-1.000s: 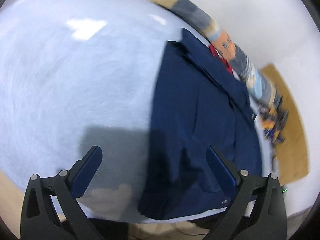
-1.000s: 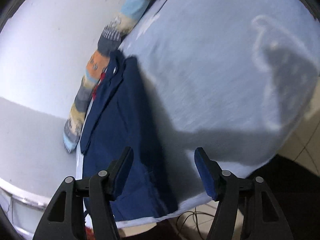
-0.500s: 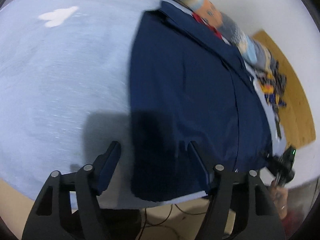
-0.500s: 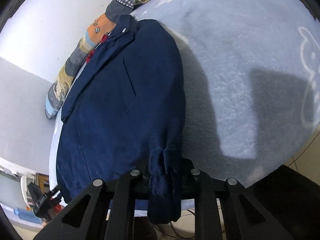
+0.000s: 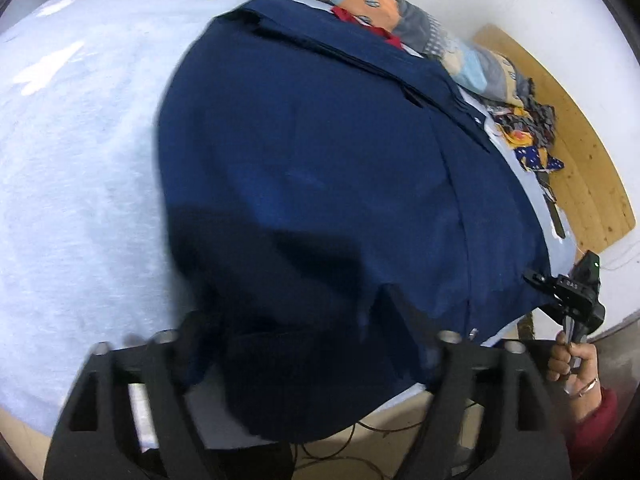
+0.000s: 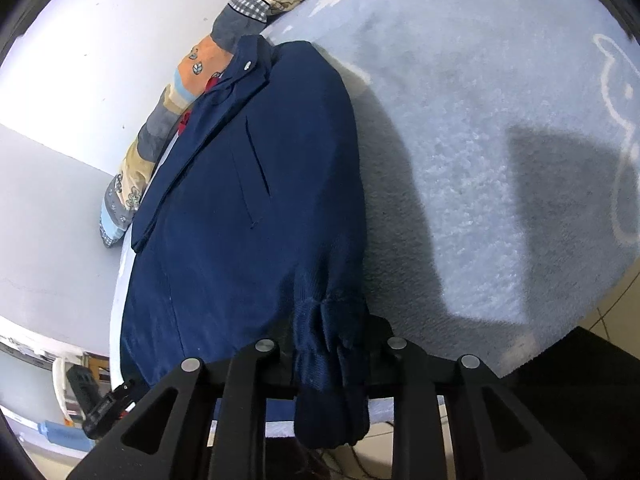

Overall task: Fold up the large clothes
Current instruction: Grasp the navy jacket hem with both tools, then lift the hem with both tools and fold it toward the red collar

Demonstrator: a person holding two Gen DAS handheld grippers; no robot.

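I have the right gripper (image 6: 332,354) clamped on the near hem of the navy jacket (image 6: 256,208), which lies flat on the pale blue blanket (image 6: 480,140), w/ the left gripper (image 5: 304,332) spread apart astride the opposite hem corner, ready for a two-point lift & fold.

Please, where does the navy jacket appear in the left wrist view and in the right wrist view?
Left wrist: navy jacket fills the centre, from top to bottom edge.
Right wrist: it lies left of centre, its hem bunched at the bottom.
Shared landmark: patchwork pillow beyond the collar.
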